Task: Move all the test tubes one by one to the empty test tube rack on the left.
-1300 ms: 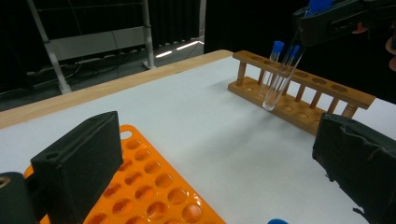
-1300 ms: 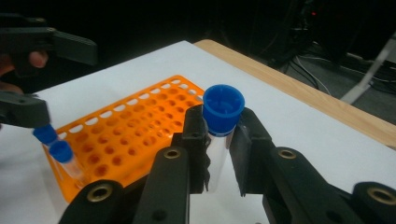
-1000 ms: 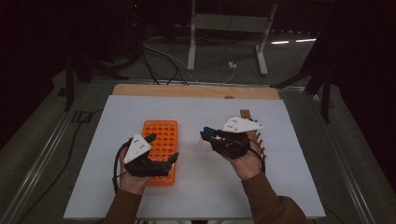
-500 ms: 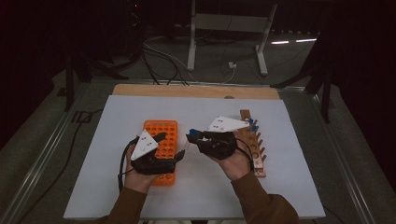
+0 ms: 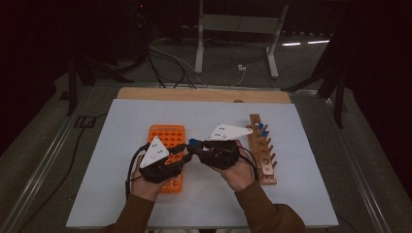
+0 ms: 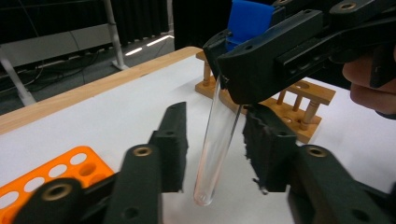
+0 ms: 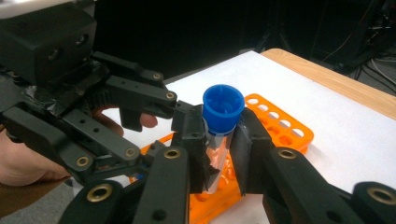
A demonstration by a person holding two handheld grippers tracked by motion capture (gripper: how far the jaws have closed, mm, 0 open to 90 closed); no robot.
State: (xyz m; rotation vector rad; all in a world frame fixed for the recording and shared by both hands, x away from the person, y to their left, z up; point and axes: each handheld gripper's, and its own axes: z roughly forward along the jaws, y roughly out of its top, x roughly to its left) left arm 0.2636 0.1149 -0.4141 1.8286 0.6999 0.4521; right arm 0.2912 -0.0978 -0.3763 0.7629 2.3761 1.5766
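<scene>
Between left gripper [image 6: 215,156] jaws, untouched: tube [image 6: 217,144].

The left gripper [image 6: 215,156] has just been closing; its jaws stand either side of the tube [image 6: 217,149] with a gap at each pad, not pressing it. The tube is clear, tilted, rounded end down above the white table [image 6: 116,107]. The right gripper [image 6: 280,51] clamps the tube's upper end under the blue cap [image 6: 250,18]. An orange rack [image 6: 51,175] lies lower left. A wooden rack [image 6: 299,112] stands behind. A wooden edge [image 6: 84,93] borders the table.
</scene>
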